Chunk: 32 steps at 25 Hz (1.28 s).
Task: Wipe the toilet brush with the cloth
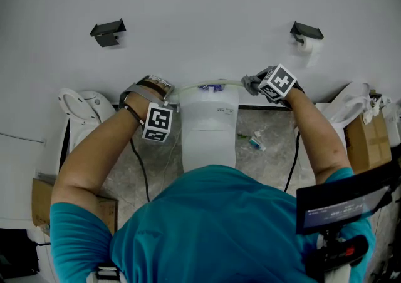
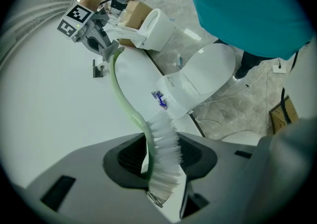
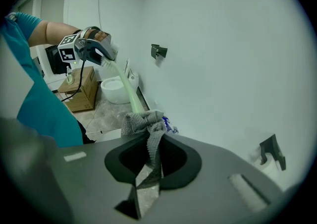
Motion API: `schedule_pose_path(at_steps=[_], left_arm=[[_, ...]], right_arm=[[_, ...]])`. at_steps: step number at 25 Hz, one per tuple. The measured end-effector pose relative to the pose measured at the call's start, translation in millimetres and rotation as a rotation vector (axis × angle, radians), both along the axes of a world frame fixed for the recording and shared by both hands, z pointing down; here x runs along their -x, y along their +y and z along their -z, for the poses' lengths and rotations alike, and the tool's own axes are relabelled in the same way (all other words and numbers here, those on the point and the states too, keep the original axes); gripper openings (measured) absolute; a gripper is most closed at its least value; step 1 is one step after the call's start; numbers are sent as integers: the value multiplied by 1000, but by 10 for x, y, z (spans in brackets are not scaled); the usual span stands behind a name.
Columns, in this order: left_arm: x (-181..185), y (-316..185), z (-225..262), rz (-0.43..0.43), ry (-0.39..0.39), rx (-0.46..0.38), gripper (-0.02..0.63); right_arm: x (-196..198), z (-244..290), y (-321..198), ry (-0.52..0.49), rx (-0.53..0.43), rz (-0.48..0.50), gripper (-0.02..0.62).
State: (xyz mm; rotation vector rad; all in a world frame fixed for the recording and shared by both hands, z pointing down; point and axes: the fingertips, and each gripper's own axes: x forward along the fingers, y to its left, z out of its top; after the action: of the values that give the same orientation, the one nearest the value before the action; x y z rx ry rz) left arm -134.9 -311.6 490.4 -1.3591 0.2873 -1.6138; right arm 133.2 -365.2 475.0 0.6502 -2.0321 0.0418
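Grey cloth (image 3: 144, 121), pinched shut in my right gripper (image 3: 148, 173), bunches against the pale green toilet brush (image 2: 126, 106) above the cistern (image 1: 208, 128). My left gripper (image 2: 161, 178) clamps the bristle end. My worry is that the thin handle bows, so harder wiping could spring it loose over the cistern.

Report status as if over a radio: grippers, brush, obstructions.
Left gripper shut on toilet brush at bristle end. Right gripper shut on cloth, wrapped round handle's far end. Toilet below; nothing blocking handle.
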Motion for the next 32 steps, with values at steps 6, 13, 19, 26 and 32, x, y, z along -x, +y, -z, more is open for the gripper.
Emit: schedule_pose_path(at_steps=[6,13,19,26,32], left_arm=[[21,8,13,8,27,1,169],[40,71,-124,96,179,132,169],[0,377,-245,295,602,350,169],[-465,675,-35,341,1107,739,170],[-905,959,411,234,1439,1134,170]], right_arm=[[-224,-82,0,-1,16,-42,46],[-499,-102,-43,-117,30,-106,46],[-516,216,115,-648,-31,-316,46],[374,70,669,-872,111,-192,46],[1059,221,944,-951,199,-59,46]])
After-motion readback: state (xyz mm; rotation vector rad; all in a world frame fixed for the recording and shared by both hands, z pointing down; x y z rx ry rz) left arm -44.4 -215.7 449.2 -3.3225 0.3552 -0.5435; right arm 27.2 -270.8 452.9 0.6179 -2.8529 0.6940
